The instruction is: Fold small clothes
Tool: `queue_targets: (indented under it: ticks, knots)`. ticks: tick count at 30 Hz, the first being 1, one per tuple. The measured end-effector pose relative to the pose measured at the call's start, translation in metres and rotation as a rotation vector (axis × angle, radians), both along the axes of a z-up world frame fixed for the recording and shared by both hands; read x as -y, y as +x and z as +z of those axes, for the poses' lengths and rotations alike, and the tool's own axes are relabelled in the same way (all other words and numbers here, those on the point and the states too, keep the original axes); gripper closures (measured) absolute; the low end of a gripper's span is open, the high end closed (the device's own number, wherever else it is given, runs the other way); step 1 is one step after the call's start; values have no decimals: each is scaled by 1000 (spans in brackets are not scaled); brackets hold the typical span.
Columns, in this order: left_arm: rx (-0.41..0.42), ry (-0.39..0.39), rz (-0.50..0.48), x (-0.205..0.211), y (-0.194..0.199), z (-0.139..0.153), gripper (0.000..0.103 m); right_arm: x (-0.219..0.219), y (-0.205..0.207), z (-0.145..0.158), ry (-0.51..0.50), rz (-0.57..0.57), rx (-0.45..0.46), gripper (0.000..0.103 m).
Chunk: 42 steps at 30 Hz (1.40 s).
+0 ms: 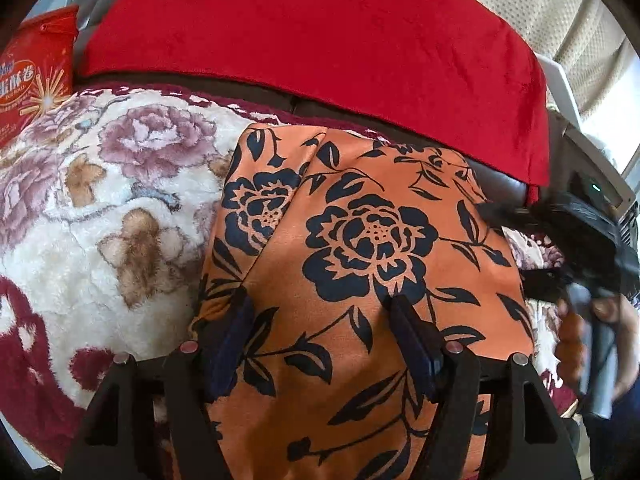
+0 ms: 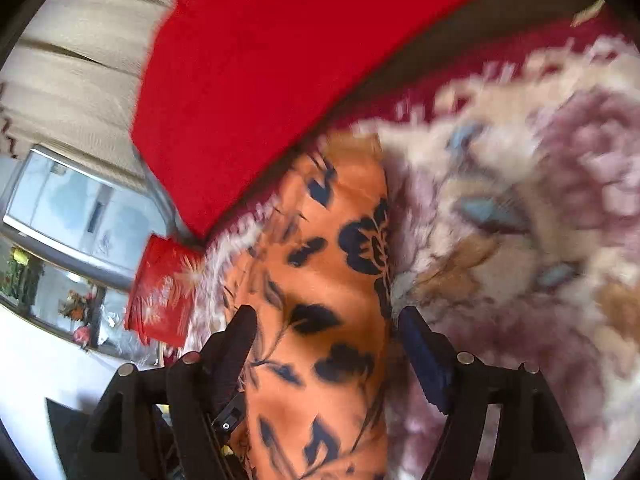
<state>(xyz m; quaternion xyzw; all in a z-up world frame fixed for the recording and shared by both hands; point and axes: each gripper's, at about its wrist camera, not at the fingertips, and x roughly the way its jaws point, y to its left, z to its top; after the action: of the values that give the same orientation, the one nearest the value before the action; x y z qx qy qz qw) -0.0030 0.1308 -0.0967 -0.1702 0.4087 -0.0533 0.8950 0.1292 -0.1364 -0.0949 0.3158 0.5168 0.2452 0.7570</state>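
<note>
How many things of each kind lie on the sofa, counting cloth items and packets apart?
Cloth items: 3: orange satin garment with dark blue flowers, fluffy cream blanket with purple flowers, plain red plush cloth.
Packets: 1: red snack packet with gold print.
Total: 4

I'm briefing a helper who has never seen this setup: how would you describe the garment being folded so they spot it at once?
Start at the big red cushion along the back. Below it spreads a fluffy cream blanket with mauve flowers, and on that lies the orange garment, in front of the open left gripper. Its smooth orange cloth printed with dark navy roses and leaves marks it out.
</note>
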Motion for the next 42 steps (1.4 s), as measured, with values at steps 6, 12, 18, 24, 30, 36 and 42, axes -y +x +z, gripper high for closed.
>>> queue_targets:
  ticks: [6,12,18,24,30,36,42]
  knots:
    - [6,17,-18,5,-6,1,31,-32,4,30,-208,49,219,74]
    - [3,24,-29,8,-9,1,31,-23,4,11,-235,14,163,68]
    - [-2,21,-28,6,-2,-1,31,-2,-47,25,-48,30,102,26]
    - [-5,27,-27,6,0,-2,31,-4,-101,-10,34,77,-16,26]
    - [-5,26,-25,6,-1,-1,31,-36,-101,-10,-103,128,35,62]
    - [-1,42,-32,10,-4,-1,30,-69,-122,13,-404,172,203,71]
    - [4,22,-36,5,-6,-1,30,-65,-122,10,-336,136,163,66]
